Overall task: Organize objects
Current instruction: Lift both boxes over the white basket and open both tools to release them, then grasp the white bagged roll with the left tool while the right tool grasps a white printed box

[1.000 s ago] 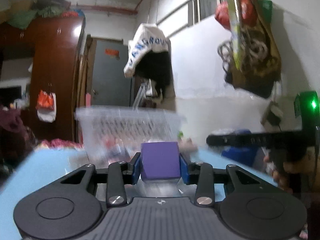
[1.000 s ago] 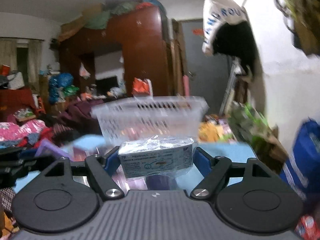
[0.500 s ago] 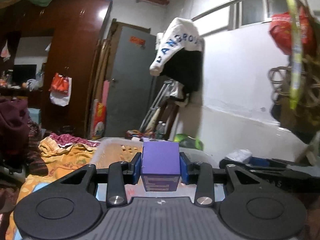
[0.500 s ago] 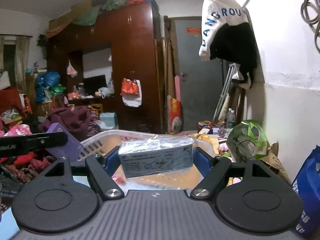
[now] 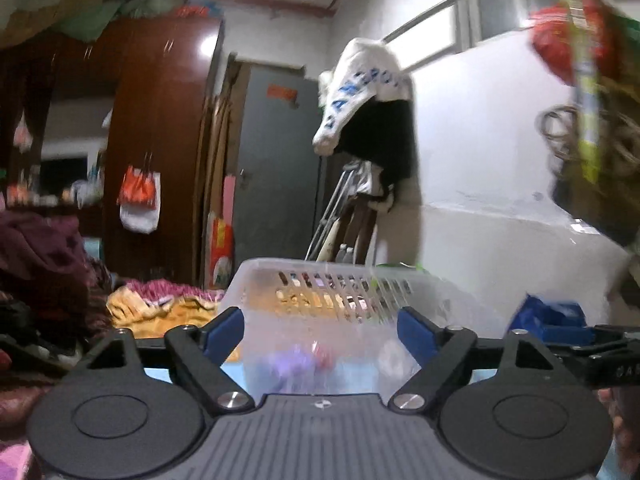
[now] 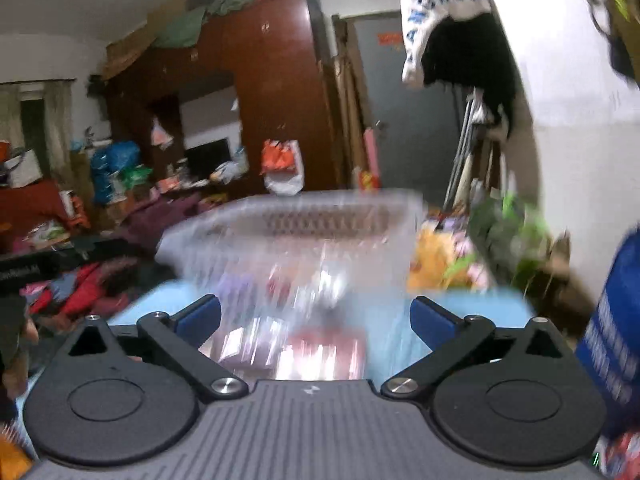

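Observation:
A clear plastic basket (image 5: 320,292) with slotted walls stands on the blue table, right in front of both grippers. My left gripper (image 5: 320,334) has its jaws opening, with nothing between them; a blurred purple shape (image 5: 290,362), probably the purple box, lies inside the basket below. My right gripper (image 6: 315,320) also has its jaws opening wide and holds nothing. Through the blurred basket (image 6: 296,236) wall I see several smeared red and purple items (image 6: 320,350). The wrapped pale packet is not clearly visible.
The blue table (image 6: 480,308) carries a blue bag (image 6: 616,336) at the right. A white wall (image 5: 480,168) with hanging bags and clothes runs along the right. A dark wardrobe (image 6: 272,92), a door and piles of clothes fill the room behind.
Both grippers let go: the purple box left the left jaws and the wrapped packet left the right jaws. Both sets of jaws spread apart. The right view dropped back toward the basket.

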The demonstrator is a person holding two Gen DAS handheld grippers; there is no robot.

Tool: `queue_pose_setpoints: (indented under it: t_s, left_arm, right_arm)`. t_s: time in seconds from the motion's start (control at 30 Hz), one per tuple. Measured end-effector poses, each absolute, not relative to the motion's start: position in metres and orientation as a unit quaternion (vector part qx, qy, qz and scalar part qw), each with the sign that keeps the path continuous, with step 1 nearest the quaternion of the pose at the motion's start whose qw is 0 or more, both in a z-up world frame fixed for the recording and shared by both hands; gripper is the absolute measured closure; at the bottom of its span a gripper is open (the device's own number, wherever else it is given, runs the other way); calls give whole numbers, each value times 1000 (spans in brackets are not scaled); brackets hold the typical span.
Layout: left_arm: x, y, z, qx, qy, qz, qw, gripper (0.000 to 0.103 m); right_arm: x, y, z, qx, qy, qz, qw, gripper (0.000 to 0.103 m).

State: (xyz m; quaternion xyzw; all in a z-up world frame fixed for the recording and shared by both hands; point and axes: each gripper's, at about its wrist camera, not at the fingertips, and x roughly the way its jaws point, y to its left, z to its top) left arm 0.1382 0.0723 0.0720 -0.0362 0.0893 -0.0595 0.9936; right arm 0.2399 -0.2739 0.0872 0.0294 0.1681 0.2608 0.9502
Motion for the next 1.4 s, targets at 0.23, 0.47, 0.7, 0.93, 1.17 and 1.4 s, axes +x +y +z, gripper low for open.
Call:
queue_pose_setpoints:
  t_s: [0.23,0.47,0.7,0.93,1.17,1.4]
  left_arm:
    - [54,73,-6,-74,103,-67,990,16]
    - [51,32,-19,-7,114,-71,991,16]
    - [57,14,-45,23,146,-62,987,15]
    - [47,22,-48,17,135,-68,988,67]
    - [43,30,-45,6,112,-70,991,73]
    - [41,18,-50,47,89,-61,993,41]
  right_arm:
    - [197,-275,24,20,195,267,944,0]
    - [202,-264,25,4,197,254,947,2]
    - [201,-250,19,-37,193,256,946,18]
    - [192,-257,21,-41,176,256,950,35]
    - [189,-261,26,-37,165,259,951,35]
    - [192,-263,23,-29,170,267,948,35]
